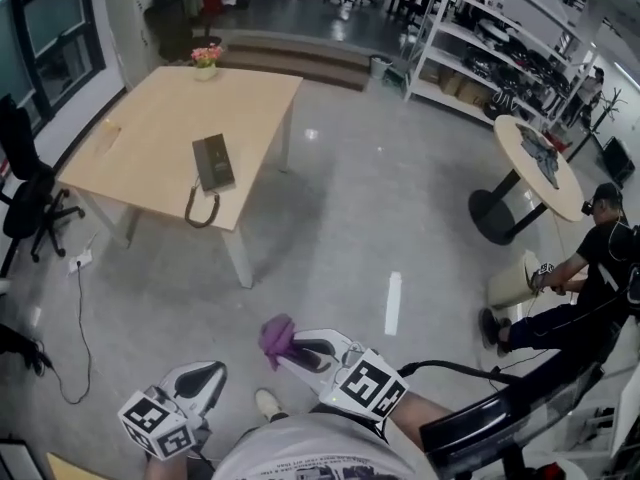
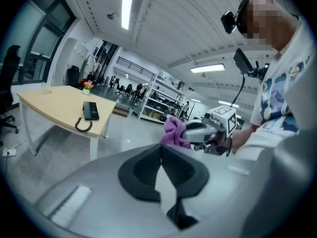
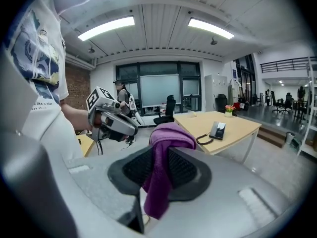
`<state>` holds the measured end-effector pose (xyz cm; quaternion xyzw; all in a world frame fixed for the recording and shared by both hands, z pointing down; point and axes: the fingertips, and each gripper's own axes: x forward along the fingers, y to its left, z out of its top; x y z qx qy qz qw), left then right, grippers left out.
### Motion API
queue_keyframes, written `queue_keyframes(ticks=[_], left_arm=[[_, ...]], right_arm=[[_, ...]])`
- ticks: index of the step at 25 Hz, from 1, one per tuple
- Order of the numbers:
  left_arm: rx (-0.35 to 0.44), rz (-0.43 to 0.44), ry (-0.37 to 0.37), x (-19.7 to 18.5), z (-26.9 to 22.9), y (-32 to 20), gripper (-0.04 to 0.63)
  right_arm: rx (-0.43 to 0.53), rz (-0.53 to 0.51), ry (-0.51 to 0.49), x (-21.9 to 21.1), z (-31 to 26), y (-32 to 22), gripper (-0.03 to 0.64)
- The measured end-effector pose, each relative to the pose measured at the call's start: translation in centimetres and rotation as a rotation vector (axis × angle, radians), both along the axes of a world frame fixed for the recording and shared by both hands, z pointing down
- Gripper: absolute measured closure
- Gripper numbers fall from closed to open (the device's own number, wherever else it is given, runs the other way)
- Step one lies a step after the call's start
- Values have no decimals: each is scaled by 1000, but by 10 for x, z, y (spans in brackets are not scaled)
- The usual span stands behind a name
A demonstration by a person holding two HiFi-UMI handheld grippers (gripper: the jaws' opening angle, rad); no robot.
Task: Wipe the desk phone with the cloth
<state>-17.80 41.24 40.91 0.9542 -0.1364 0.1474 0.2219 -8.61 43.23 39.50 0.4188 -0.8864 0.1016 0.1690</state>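
Desk phone's table: pale wooden rectangular table [image 1: 150,118], well apart from the person, across grey floor.
Phone: flat dark desk phone [image 1: 213,161] lying near the table's front edge, its coiled cord [image 1: 200,210] looping over that edge.
Right claw [image 1: 293,346]: clamped on the cloth, held low before the body.
Left claw [image 1: 212,371]: closed tight, nothing in it.
Cloth: crumpled purple cloth [image 1: 277,333], one end bunched above the jaws, the rest dangling.
Risk: I'd say a hard wipe could shove the phone off that edge or snag the cord, since nothing steadies it.
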Motion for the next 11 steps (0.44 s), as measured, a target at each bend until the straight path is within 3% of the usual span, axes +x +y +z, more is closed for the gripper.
queue_keyframes(ticks=[11], left_arm=[[-33,23,2,91,4,53,589]], right_arm=[[-14,5,-42,75,5,54,528]])
